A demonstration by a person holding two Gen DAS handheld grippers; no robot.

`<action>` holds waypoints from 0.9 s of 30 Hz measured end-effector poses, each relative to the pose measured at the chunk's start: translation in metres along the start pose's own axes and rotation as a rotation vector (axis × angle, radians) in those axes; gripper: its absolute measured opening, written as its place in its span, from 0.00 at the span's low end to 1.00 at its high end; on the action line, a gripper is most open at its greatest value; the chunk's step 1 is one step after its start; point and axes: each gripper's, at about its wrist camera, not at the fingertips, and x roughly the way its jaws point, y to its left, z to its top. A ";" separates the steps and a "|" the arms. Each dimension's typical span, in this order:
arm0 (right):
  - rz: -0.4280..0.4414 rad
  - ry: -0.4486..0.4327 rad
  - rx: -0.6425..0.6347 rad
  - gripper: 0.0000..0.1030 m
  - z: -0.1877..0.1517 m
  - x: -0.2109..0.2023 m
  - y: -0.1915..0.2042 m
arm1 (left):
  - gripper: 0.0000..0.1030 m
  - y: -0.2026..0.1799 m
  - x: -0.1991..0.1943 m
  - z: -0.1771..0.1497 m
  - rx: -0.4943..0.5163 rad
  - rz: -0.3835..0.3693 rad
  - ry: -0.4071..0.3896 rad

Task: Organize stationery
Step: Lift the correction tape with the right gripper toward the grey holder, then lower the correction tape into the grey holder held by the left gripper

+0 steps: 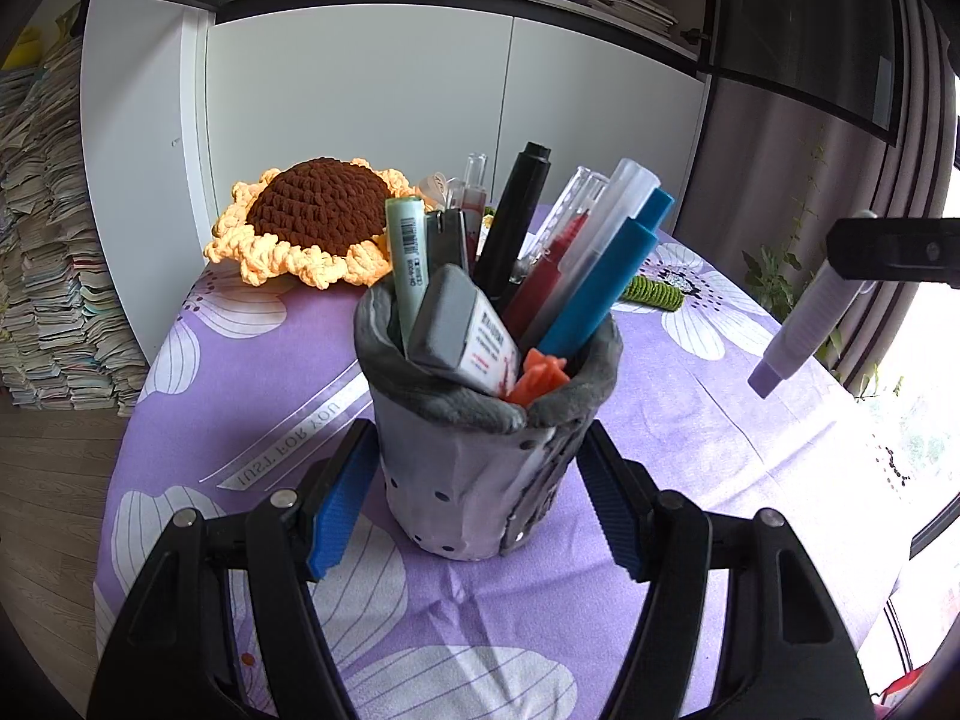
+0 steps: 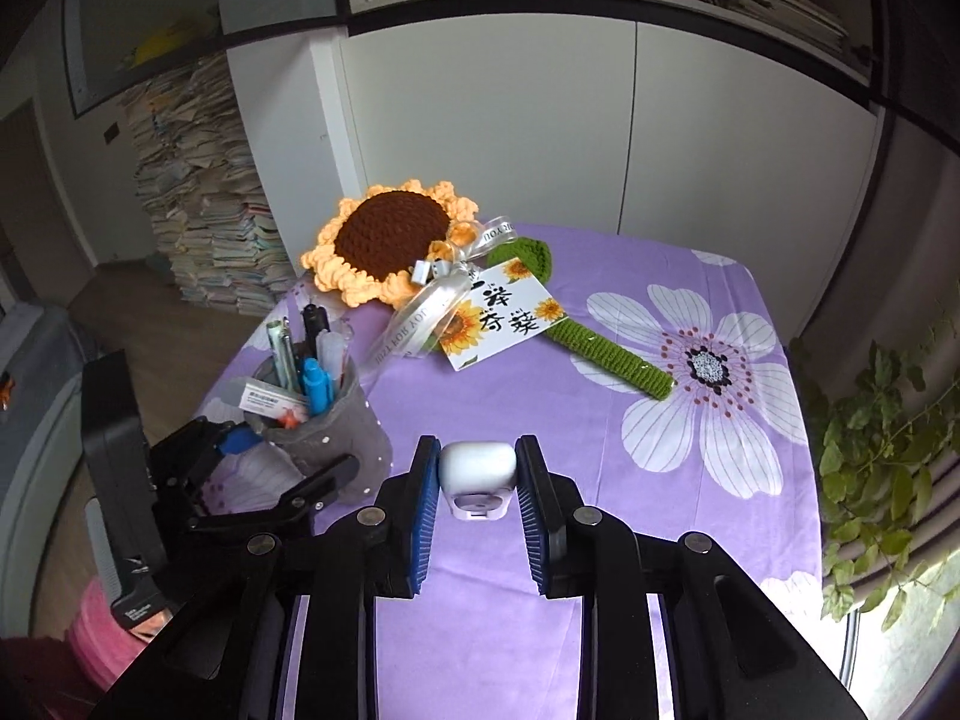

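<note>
A grey fabric pen holder (image 1: 480,468) stands on the purple flowered tablecloth (image 1: 720,420), full of several pens, an eraser (image 1: 468,330) and an orange piece. My left gripper (image 1: 474,498) has its blue-padded jaws on both sides of the holder, pressing its wall. The holder also shows in the right wrist view (image 2: 330,426), with the left gripper (image 2: 282,462) around it. My right gripper (image 2: 478,474) is shut on a pale lilac pen-shaped stick (image 2: 478,468), held in the air to the right of the holder; it shows in the left wrist view (image 1: 804,324) too.
A crocheted sunflower (image 2: 390,234) with a green stem (image 2: 606,348), ribbon and card (image 2: 498,312) lies at the table's far side. White cabinets (image 2: 480,120) stand behind. Stacks of books (image 2: 198,198) are at left, a plant (image 2: 882,432) at right.
</note>
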 end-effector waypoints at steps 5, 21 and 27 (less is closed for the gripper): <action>0.124 -0.043 0.007 0.26 0.010 -0.017 0.014 | 0.66 0.000 0.000 0.000 0.000 0.000 0.000; 0.279 -0.062 0.015 0.26 0.055 0.022 0.052 | 0.66 0.000 0.000 0.000 0.000 0.000 0.000; 0.246 -0.015 0.011 0.26 0.054 0.039 0.053 | 0.66 0.000 0.000 0.000 0.000 0.001 0.001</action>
